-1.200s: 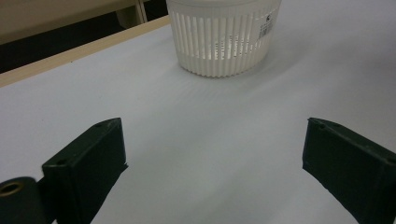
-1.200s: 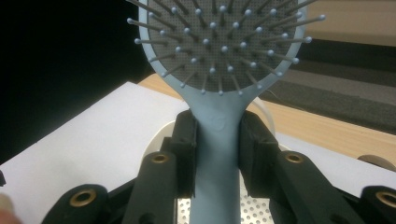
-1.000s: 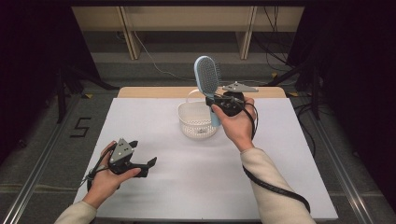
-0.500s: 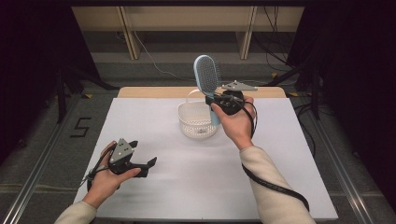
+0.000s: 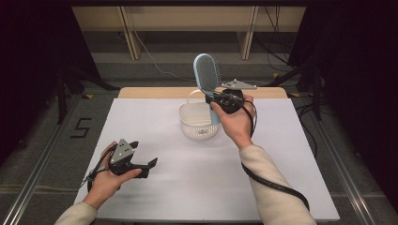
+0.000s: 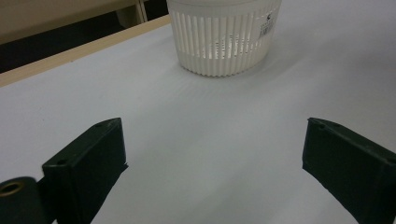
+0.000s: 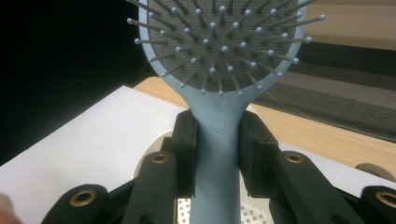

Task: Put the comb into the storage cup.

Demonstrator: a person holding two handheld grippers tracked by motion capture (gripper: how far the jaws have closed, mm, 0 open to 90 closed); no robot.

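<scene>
- next to nothing has moved since a second ago: right gripper holds the same spot over the basket, left gripper parked as before.
- right jaws clenched on the handle of the blue hairbrush; the right gripper view shows the handle pinched between both pads, bristle head upright and facing the camera.
- brush is in the air, handle end just above or at the basket's right rim; contact can't be told.
- left jaws released, wide apart, empty, low over the white worktop and well apart from the basket.
- step judged: brush carried at the basket, either going in or coming out.
- next move, if going in: lower handle-first into the basket, then let go; a tall brush may tip the light basket.
</scene>
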